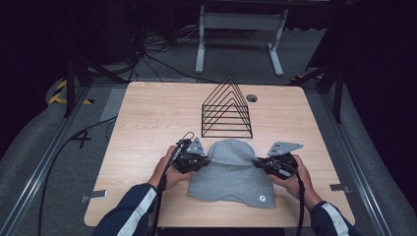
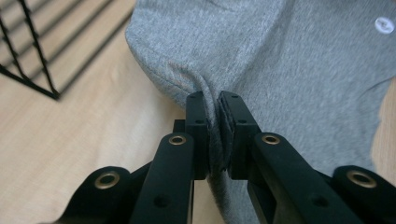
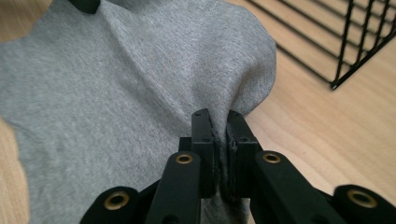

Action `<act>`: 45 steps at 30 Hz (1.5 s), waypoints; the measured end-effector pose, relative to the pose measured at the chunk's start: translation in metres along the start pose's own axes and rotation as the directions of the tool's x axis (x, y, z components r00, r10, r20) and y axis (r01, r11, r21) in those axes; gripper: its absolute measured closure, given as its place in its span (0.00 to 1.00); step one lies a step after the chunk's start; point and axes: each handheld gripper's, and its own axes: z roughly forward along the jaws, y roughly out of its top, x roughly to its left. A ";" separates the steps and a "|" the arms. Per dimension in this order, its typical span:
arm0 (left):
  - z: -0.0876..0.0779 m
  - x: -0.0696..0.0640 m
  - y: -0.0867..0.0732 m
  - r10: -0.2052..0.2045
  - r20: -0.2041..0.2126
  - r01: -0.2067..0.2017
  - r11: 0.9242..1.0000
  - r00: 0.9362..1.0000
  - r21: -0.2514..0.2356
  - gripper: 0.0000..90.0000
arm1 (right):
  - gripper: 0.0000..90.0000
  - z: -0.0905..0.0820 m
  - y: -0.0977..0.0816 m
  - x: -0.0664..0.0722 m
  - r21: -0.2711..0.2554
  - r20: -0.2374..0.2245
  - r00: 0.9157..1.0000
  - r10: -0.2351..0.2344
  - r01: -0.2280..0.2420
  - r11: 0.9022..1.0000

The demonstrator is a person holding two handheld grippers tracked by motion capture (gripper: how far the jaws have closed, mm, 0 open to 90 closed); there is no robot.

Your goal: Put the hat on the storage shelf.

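We see the grey beanie lying on the worktop before the wire rack, each side edge pinched by the closed left hand-held gripper and right hand-held gripper, the pinched fabric hiding their pads.

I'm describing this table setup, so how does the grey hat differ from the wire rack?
The hat is soft grey fabric lying flat; the rack is stiff black wire standing upright in triangles. The hat sits nearer the person, the rack behind it. Both rest on the table.
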 end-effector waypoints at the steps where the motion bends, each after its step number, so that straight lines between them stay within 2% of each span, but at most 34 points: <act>1: -0.001 0.000 0.002 0.002 -0.003 -0.002 1.000 1.000 -0.009 0.92 | 0.94 -0.002 0.001 0.000 -0.004 0.003 1.000 0.000 0.000 1.000; 3: -0.009 0.001 0.012 0.030 -0.018 -0.031 0.999 0.999 -0.027 0.92 | 0.94 -0.007 0.006 -0.002 -0.017 0.013 1.000 -0.007 0.007 1.000; 10: -0.028 0.007 0.035 0.065 -0.051 -0.068 0.996 0.997 -0.057 0.92 | 0.94 -0.024 0.025 -0.009 -0.060 0.041 0.999 -0.024 0.027 0.998; 15: -0.045 0.011 0.056 0.084 -0.081 -0.090 0.993 0.993 -0.081 0.92 | 0.94 -0.044 0.050 -0.013 -0.100 0.071 0.996 -0.058 0.065 0.993; 19: -0.063 0.013 0.075 0.108 -0.110 -0.120 0.987 0.988 -0.111 0.92 | 0.94 -0.061 0.069 -0.018 -0.138 0.099 0.993 -0.070 0.084 0.987; 24: -0.082 0.019 0.098 0.116 -0.133 -0.136 0.979 0.984 -0.152 0.92 | 0.94 -0.083 0.094 -0.024 -0.197 0.125 0.989 -0.074 0.098 0.975; 25: -0.086 0.020 0.102 0.122 -0.147 -0.144 0.977 0.982 -0.157 0.92 | 0.94 -0.088 0.099 -0.025 -0.209 0.131 0.989 -0.073 0.100 0.973; 27: -0.090 0.021 0.107 0.119 -0.149 -0.143 0.976 0.982 -0.163 0.92 | 0.94 -0.096 0.109 -0.027 -0.231 0.145 0.987 -0.070 0.103 0.967; 28: -0.094 0.023 0.113 0.125 -0.157 -0.151 0.974 0.980 -0.168 0.92 | 0.94 -0.096 0.109 -0.027 -0.231 0.145 0.987 -0.070 0.103 0.967; 30: -0.104 0.029 0.126 0.128 -0.181 -0.161 0.969 0.975 -0.186 0.92 | 0.94 -0.107 0.126 -0.030 -0.255 0.170 0.983 -0.072 0.115 0.960; 33: -0.111 0.033 0.134 0.119 -0.192 -0.158 0.967 0.974 -0.202 0.92 | 0.94 -0.111 0.134 -0.033 -0.264 0.182 0.981 -0.073 0.120 0.957; 34: -0.117 0.038 0.141 0.116 -0.196 -0.159 0.963 0.974 -0.220 0.92 | 0.94 -0.115 0.144 -0.037 -0.285 0.190 0.979 -0.067 0.120 0.951; 35: -0.117 0.038 0.141 0.116 -0.196 -0.159 0.963 0.974 -0.220 0.92 | 0.94 -0.117 0.147 -0.038 -0.291 0.194 0.979 -0.066 0.122 0.949; 37: -0.125 0.046 0.154 0.109 -0.211 -0.160 0.957 0.971 -0.241 0.92 | 0.94 -0.120 0.158 -0.043 -0.311 0.203 0.977 -0.063 0.125 0.942; 39: -0.130 0.050 0.161 0.110 -0.222 -0.165 0.955 0.969 -0.245 0.92 | 0.94 -0.122 0.165 -0.047 -0.330 0.204 0.978 -0.053 0.120 0.936; 40: -0.130 0.050 0.161 0.110 -0.222 -0.165 0.955 0.969 -0.245 0.92 | 0.94 -0.122 0.165 -0.047 -0.330 0.204 0.978 -0.053 0.120 0.936; 41: -0.132 0.054 0.166 0.112 -0.232 -0.170 0.954 0.966 -0.248 0.92 | 0.94 -0.123 0.169 -0.049 -0.334 0.210 0.977 -0.048 0.118 0.935; 45: -0.139 0.063 0.181 0.105 -0.246 -0.169 0.951 0.963 -0.257 0.93 | 0.94 -0.123 0.184 -0.060 -0.342 0.234 0.972 -0.037 0.118 0.932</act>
